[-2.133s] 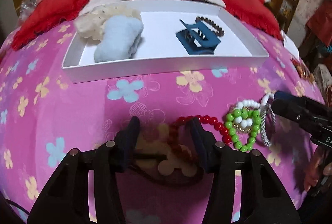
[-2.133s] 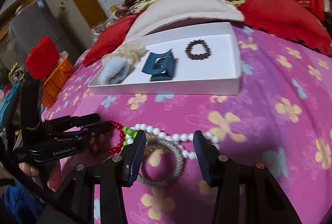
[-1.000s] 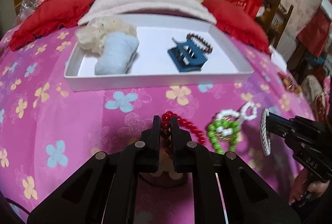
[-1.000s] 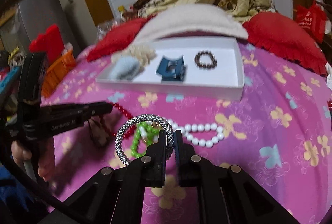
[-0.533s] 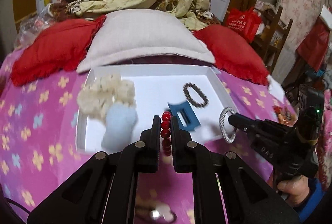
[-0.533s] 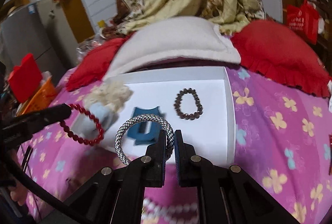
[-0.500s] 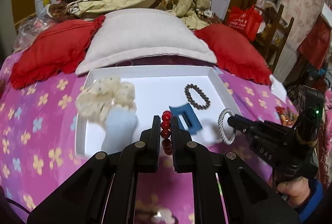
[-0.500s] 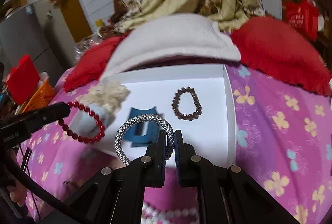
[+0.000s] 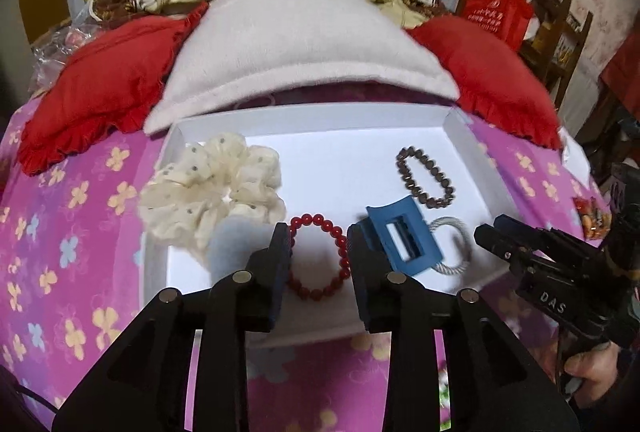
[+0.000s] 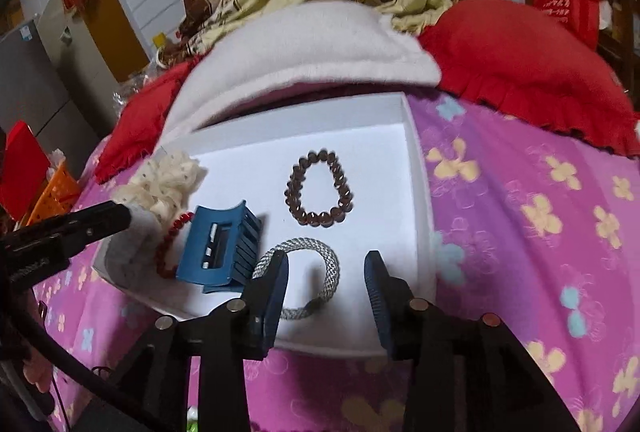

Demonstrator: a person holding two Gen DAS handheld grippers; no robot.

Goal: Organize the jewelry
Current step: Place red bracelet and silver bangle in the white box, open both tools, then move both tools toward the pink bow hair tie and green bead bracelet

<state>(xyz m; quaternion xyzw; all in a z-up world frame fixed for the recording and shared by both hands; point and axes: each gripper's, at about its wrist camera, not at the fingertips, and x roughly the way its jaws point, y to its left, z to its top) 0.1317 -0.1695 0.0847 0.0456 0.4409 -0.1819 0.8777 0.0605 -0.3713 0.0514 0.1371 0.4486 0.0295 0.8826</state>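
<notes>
Two grippers over the white tray (image 9: pixel 472 151) on the flowered bed (image 10: pixel 520 216), jaws of both just opened. Left gripper (image 9: pixel 318 264) spread, red bead bracelet (image 9: pixel 320 258) lying loose on the tray floor between its fingers, beside the blue hair claw (image 9: pixel 402 240). Right gripper (image 10: pixel 326 280) likewise parted, silver mesh bracelet (image 10: pixel 316 272) released on the tray near the dark bead bracelet (image 10: pixel 320 193).

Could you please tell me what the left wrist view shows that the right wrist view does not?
Only the left wrist view shows the red bead bracelet as a whole ring between the open left gripper fingers, and the hand holding the right gripper. Only the right wrist view shows an orange basket. Both show the white tray, blue hair claw, dark bead bracelet and silver rope bracelet.
</notes>
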